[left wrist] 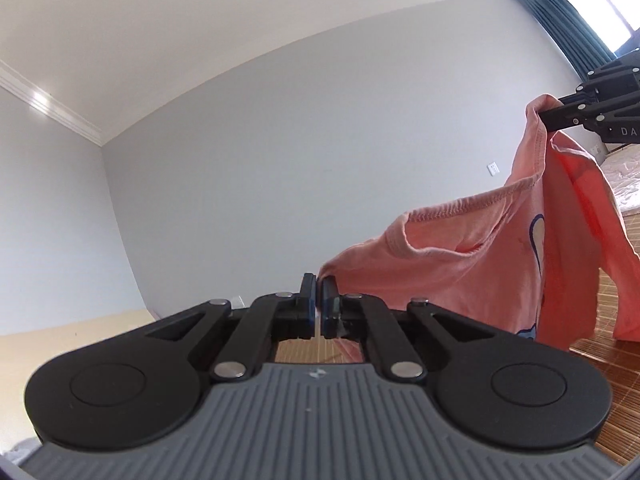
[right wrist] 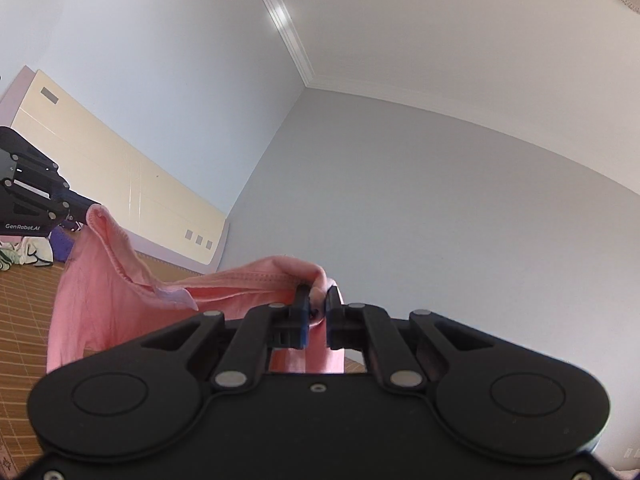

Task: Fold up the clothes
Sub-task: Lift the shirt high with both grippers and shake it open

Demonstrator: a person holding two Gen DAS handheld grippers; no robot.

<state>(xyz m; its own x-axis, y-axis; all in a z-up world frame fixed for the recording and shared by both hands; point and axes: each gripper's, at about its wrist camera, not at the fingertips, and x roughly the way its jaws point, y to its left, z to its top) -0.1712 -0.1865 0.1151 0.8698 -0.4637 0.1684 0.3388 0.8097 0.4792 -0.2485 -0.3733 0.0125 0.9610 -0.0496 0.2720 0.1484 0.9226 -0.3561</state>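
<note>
Pink fabric of a garment (left wrist: 472, 256) is held up in the air between the two grippers, above a woven bamboo mat (left wrist: 624, 256). In the left wrist view, the left gripper (left wrist: 319, 292) is seen with its jaws drawn almost together, a corner of the garment pinched between the blue-padded fingertips (left wrist: 308, 286); from there the cloth runs up and to the right of the fingers. At that far end the right gripper (left wrist: 548, 116) is seen clamped on a hemmed edge, with the rest of the cloth hanging below it. In the right wrist view, the right gripper's jaws are nearly closed on a bunched fold, and the stitched hem is stretched away to the left of the fingers. A pale headboard (right wrist: 120, 176) is seen beyond the cloth.
</note>
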